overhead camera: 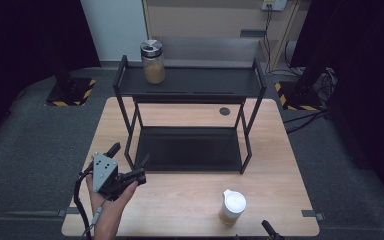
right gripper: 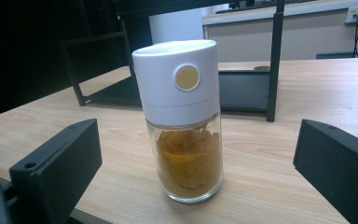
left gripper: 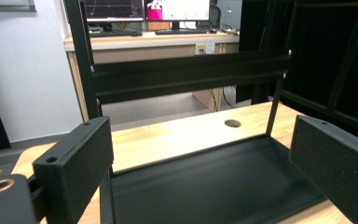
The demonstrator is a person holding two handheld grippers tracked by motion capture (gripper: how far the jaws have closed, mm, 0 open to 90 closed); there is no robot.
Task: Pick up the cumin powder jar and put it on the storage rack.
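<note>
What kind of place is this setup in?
Likely a lab or office test station: a wooden table on grey carpet, computer monitors on a desk behind, and black curtains around. The right hand-held gripper faces a spice jar.

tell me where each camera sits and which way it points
High view: above the person's side, looking forward and down on the table; the left hand holds the left gripper.
Left gripper view: rides the left gripper, facing the black shelf; its open jaws show.
Right gripper view: rides the right gripper, facing the white-capped jar between open jaws.
Shared: high and right gripper views both show that jar; all show the shelf.
</note>
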